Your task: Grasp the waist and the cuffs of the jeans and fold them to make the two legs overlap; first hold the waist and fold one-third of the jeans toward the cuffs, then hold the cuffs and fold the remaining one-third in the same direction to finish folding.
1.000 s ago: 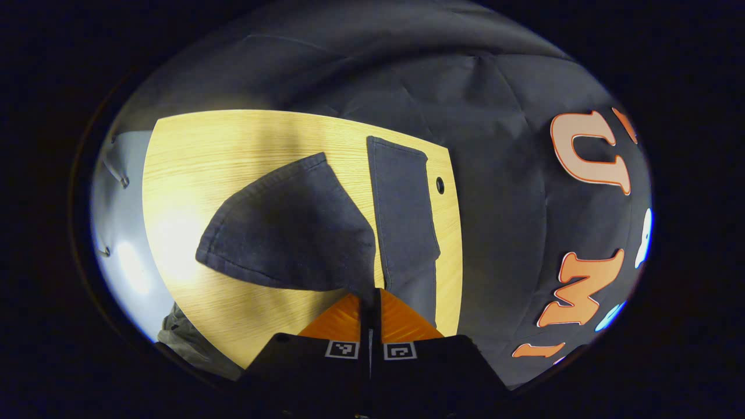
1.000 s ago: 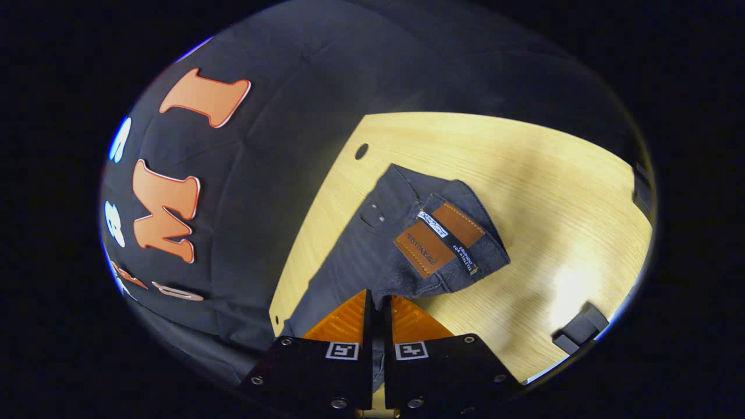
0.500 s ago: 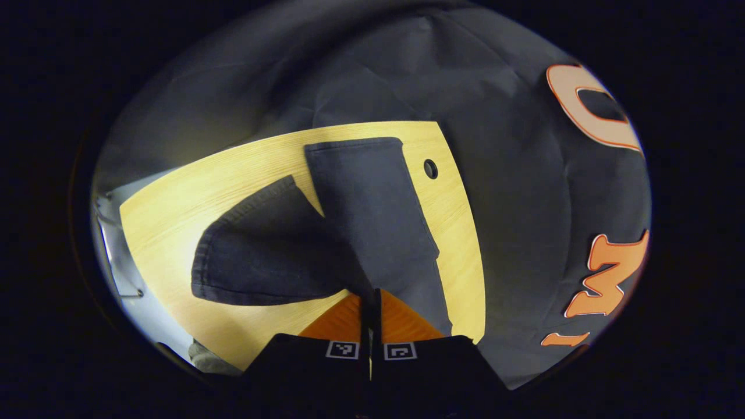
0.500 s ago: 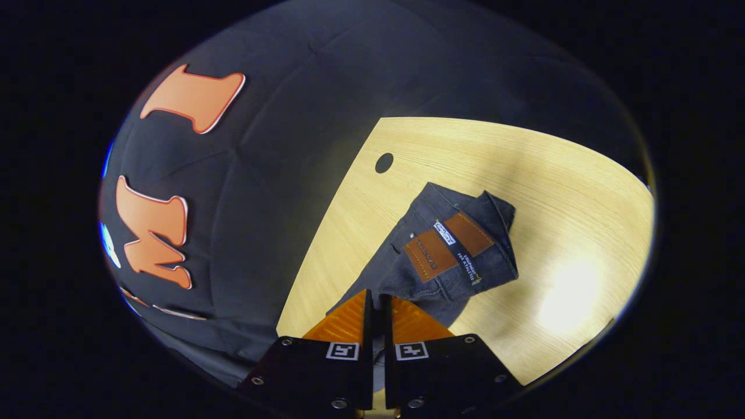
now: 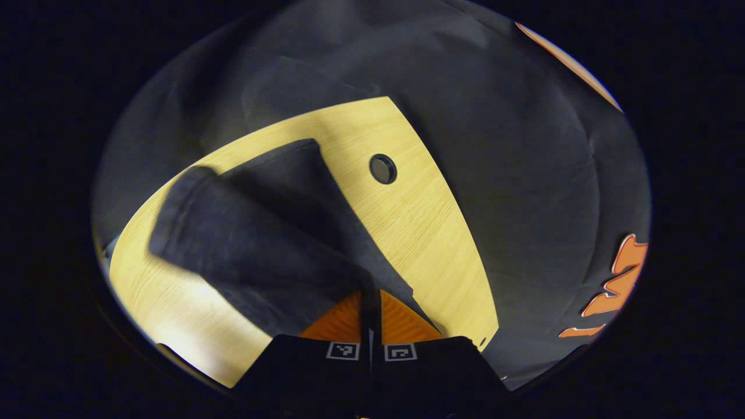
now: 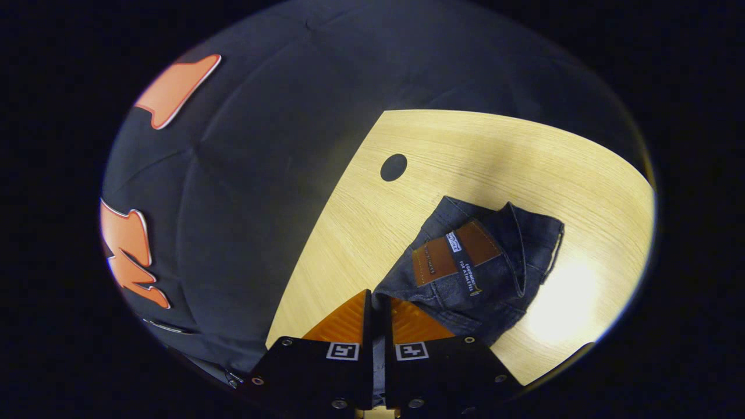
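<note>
In the left gripper view, the left gripper (image 5: 371, 302) has its two fingers pressed together on dark denim of the jeans (image 5: 256, 244), pinching a fold at the cuff end. From the pinch one leg rises up and to the left, its hemmed cuff (image 5: 174, 215) lifted and blurred above the wooden table (image 5: 430, 233); a second dark stretch of leg lies flat behind it, reaching toward the cable hole (image 5: 383, 169). Bare wood runs from that hole down to the table's edge on the side of the hole away from the legs, and more bare wood lies beyond the raised cuff.

In the right gripper view, the right gripper (image 6: 376, 307) is likewise clamped tight, denim caught between its fingers at the waist (image 6: 477, 262). The waistband is bunched and doubled over, with the brown leather patch (image 6: 454, 253) facing up. It lies on the table (image 6: 524, 157) below the cable hole (image 6: 393, 167) and apart from it. Open wood surrounds the bunch on the far side and between it and the hole.
</note>
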The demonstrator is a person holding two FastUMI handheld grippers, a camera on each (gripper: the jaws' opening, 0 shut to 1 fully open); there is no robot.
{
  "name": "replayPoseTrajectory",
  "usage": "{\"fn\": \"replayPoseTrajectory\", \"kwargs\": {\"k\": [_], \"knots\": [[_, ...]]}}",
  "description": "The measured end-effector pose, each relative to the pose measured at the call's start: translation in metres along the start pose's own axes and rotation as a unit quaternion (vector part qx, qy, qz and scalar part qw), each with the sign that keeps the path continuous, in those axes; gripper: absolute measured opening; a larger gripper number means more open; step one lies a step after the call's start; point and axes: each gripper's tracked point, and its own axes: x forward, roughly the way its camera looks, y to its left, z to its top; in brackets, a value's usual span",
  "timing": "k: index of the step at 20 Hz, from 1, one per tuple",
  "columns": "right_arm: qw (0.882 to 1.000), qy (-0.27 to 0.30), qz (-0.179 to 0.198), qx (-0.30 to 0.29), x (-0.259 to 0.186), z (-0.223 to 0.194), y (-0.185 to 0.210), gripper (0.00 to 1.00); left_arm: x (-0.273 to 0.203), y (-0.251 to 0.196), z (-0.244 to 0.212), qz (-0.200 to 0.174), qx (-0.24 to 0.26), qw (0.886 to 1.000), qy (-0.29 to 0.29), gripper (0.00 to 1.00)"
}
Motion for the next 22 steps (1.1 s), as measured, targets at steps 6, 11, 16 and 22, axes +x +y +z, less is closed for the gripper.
{"fn": "replayPoseTrajectory", "kwargs": {"k": [6,11,16,22], "knots": [[0.999,-0.046,-0.003,0.006,0.012,0.022,0.021,0.47,0.038,-0.017,0.013,0.016,0.04,0.999,-0.002,0.69],[0.996,-0.084,0.012,-0.04,-0.057,0.033,0.036,0.98,-0.026,-0.048,0.043,-0.042,0.075,0.993,-0.081,0.98],[0.991,-0.125,0.051,-0.019,-0.129,0.022,0.035,0.98,-0.102,-0.078,0.036,-0.099,0.163,0.972,-0.14,0.98],[0.987,-0.155,0.029,-0.04,-0.184,-0.004,-0.019,0.98,-0.156,-0.108,-0.02,-0.136,0.293,0.924,-0.206,0.98]]}}
